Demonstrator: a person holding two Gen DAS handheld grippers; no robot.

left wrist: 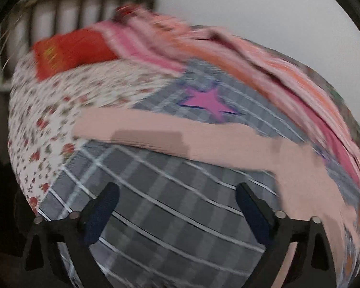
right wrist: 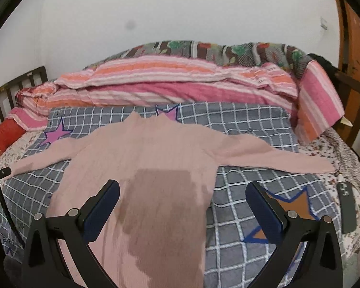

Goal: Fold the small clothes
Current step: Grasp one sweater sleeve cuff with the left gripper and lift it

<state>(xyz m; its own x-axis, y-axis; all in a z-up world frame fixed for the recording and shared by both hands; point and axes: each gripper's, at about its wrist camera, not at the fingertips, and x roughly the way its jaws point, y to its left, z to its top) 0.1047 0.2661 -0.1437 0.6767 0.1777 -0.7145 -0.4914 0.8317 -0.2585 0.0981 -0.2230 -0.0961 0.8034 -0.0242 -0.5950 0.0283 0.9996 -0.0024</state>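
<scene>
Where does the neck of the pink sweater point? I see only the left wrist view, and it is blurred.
Observer: The pink sweater lies with its neck on the far side, toward the striped quilt.
Operator: Are the sleeves spread out?
Observer: Yes. Both sleeves lie flat, spread to either side on the checked blanket.
Operator: Does the right gripper hold anything?
Observer: No. The right gripper is open over the sweater's lower part, and its fingers grip nothing.
</scene>
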